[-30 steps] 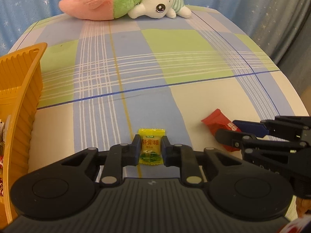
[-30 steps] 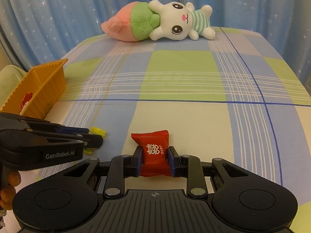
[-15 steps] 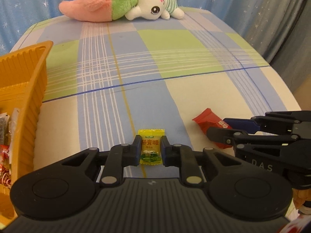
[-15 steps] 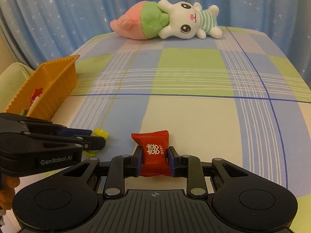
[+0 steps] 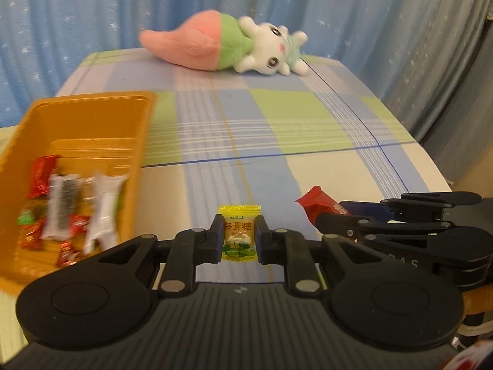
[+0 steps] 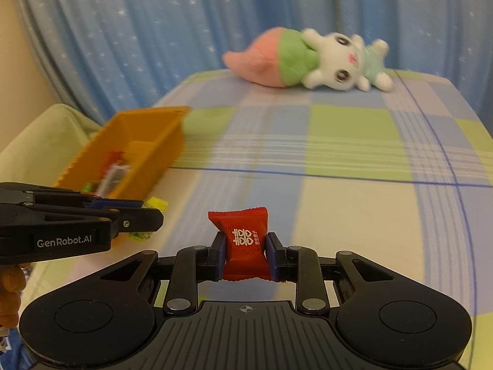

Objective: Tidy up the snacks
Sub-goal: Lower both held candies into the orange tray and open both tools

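Orange bin (image 5: pixel 92 114) at 9 o'clock holds red, white and green wrapped snacks (image 5: pixel 66 203). Left claw (image 5: pixel 239 238) pinches a yellow candy (image 5: pixel 239 231), long axis pointing 12 o'clock, above the checked bed (image 5: pixel 308 117). Right claw (image 6: pixel 245 254) pinches a red candy (image 6: pixel 243 243), upright, white characters on its face.

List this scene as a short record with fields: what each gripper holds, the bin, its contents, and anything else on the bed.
left gripper: shut on yellow candy
right gripper: shut on red candy
bin: orange, on the bed's left side, apart from both grippers
bin contents: several wrapped snacks, red and white ones among them
bed cover: checked blue, green and cream
far end: plush rabbit lying on its side
backdrop: blue curtain with stars
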Demonstrator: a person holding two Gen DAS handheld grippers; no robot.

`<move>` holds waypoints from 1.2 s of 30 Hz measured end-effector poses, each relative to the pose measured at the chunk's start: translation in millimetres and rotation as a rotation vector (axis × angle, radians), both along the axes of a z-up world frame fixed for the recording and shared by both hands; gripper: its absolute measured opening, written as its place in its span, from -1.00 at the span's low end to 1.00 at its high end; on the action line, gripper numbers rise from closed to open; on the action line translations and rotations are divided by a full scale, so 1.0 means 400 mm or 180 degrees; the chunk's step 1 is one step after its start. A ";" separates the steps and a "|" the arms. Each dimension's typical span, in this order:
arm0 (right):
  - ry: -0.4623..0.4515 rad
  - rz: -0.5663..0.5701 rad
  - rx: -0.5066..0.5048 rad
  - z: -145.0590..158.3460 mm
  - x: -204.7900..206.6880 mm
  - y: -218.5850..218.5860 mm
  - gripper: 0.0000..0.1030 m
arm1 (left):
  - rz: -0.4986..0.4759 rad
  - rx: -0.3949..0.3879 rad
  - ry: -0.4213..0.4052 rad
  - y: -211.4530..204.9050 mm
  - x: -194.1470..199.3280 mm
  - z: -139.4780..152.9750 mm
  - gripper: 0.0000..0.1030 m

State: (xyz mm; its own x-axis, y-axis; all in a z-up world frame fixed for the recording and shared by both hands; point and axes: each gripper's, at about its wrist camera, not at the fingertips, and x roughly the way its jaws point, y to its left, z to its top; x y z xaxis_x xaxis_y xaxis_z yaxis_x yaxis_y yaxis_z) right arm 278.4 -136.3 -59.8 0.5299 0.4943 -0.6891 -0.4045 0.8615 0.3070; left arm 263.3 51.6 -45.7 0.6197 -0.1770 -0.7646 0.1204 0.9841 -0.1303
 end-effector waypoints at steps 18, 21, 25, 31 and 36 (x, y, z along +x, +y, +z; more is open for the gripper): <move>-0.0134 0.0534 0.0310 0.095 -0.061 0.345 -0.46 | 0.0574 0.0177 -0.0161 0.334 -0.102 0.093 -0.65; -0.0124 0.0522 0.0321 0.091 -0.046 0.392 -0.46 | 0.0569 0.0211 -0.0179 0.370 -0.090 0.098 -0.65; -0.0078 0.0434 0.0340 0.081 -0.015 0.437 -0.46 | 0.0531 0.0239 -0.0211 0.408 -0.064 0.098 -0.65; -0.0076 0.0259 0.0263 0.066 0.041 0.484 -0.46 | 0.0457 0.0263 -0.0227 0.445 -0.005 0.087 -0.65; -0.0085 0.0128 0.0218 0.054 0.100 0.509 -0.46 | 0.0395 0.0284 -0.0207 0.463 0.054 0.071 -0.65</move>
State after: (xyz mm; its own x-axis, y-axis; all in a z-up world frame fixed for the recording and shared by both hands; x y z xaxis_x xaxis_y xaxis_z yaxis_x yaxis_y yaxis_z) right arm 318.4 67.2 -38.2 0.5263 0.5612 -0.6388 -0.4472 0.8217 0.3534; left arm 284.9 237.0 -17.3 0.6812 -0.0293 -0.7315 0.0026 0.9993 -0.0376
